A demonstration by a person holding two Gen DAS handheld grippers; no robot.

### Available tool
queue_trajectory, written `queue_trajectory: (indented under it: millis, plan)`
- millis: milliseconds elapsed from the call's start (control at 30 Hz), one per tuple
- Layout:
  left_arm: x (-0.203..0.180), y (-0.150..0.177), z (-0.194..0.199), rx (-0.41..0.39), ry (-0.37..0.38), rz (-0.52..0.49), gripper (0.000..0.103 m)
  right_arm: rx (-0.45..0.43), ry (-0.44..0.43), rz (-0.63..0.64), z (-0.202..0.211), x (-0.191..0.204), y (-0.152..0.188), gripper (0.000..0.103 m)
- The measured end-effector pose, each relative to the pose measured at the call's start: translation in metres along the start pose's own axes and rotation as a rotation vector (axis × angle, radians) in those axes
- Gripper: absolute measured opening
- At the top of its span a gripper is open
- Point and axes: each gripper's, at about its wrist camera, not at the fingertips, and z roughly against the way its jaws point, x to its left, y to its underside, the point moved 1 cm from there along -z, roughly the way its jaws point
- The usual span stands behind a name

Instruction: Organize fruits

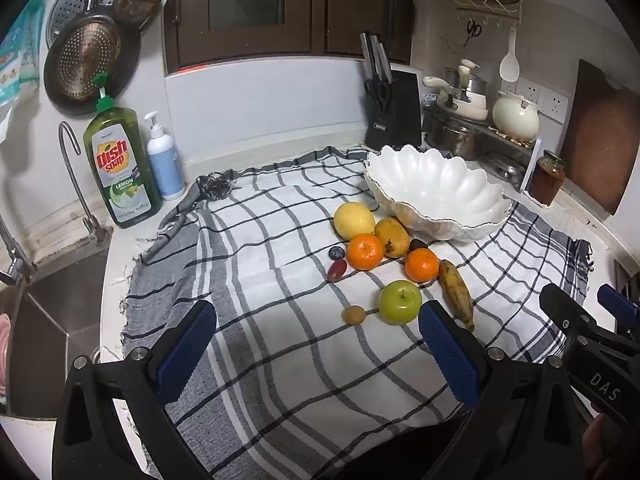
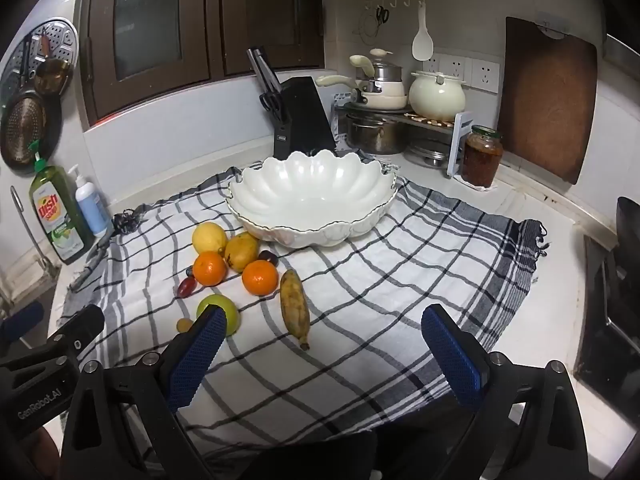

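Note:
A white scalloped bowl (image 1: 440, 196) (image 2: 312, 196) stands empty on a checked cloth (image 1: 280, 360) (image 2: 380, 300). In front of it lie a lemon (image 1: 354, 220) (image 2: 209, 238), a mango (image 1: 393, 237) (image 2: 241, 253), two oranges (image 1: 365, 251) (image 1: 421, 265) (image 2: 209, 268) (image 2: 260, 277), a green apple (image 1: 400, 302) (image 2: 222, 308), a brownish banana (image 1: 456, 294) (image 2: 295, 306), a red grape (image 1: 337, 270) (image 2: 186, 287), a blue berry (image 1: 337, 253) and a small tan fruit (image 1: 354, 315) (image 2: 184, 324). My left gripper (image 1: 318, 336) is open, just short of the apple. My right gripper (image 2: 324, 340) is open near the banana's tip.
A sink (image 1: 44, 320) and tap (image 1: 72, 176) lie at the left with dish soap (image 1: 118, 168) and a pump bottle (image 1: 164, 160). A knife block (image 1: 394, 116), pots (image 1: 464, 100), a jar (image 1: 547, 178) and a cutting board (image 2: 548, 100) line the back. A stove edge (image 2: 612, 300) is right.

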Motion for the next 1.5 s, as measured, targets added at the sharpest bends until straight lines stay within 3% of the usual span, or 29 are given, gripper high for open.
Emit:
queue_trajectory:
  millis: [367, 1500]
  plan:
    - [0.001, 0.004, 0.013, -0.018, 0.000, 0.001, 0.103, 0.001, 0.002, 0.003, 0.001, -0.003, -0.001, 0.099]
    - [-0.004, 0.007, 0.000, -0.001, 0.013, -0.014, 0.103, 0.001, 0.011, 0.007, 0.001, -0.001, 0.002, 0.099]
